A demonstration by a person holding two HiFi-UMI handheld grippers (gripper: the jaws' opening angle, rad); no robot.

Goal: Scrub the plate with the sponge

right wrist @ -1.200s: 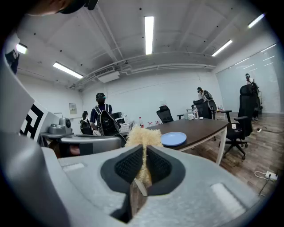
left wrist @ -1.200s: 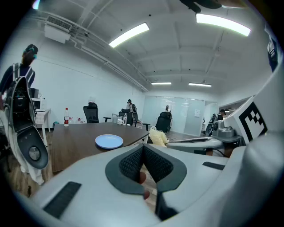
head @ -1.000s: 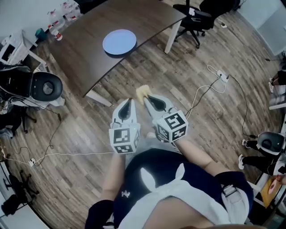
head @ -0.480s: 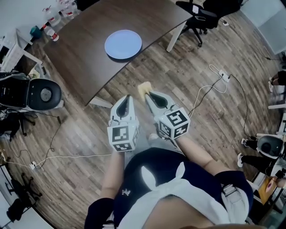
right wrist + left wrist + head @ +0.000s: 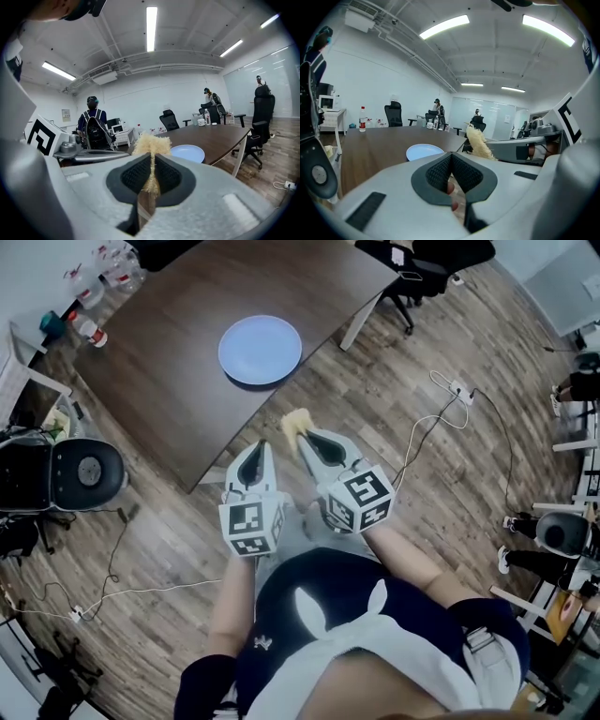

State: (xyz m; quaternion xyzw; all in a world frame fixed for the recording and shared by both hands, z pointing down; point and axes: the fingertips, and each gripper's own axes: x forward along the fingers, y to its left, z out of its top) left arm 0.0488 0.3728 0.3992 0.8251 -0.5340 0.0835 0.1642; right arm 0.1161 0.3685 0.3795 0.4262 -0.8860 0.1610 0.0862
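Note:
A pale blue plate (image 5: pixel 260 350) lies on the dark wooden table (image 5: pixel 169 362), also seen as the plate (image 5: pixel 424 152) and the plate (image 5: pixel 187 153). My right gripper (image 5: pixel 302 435) is shut on a yellow fibrous sponge (image 5: pixel 295 421), whose tuft (image 5: pixel 151 145) sticks out past the jaws; the sponge (image 5: pixel 478 143) shows in the left gripper view too. My left gripper (image 5: pixel 260 448) is shut with nothing in it, its jaws closed together (image 5: pixel 451 161). Both grippers hang over the floor, short of the table's near edge and apart from the plate.
Office chairs (image 5: pixel 412 268) stand at the table's far right end. Bottles (image 5: pixel 89 329) sit at its left end. A black round device (image 5: pixel 84 474) stands at left. Cables and a power strip (image 5: pixel 459 390) lie on the wooden floor. People stand far off (image 5: pixel 211 105).
The view has shifted as I move toward the table; the plate sits lower and nearer in the head view. Both grippers keep their hold and spacing.

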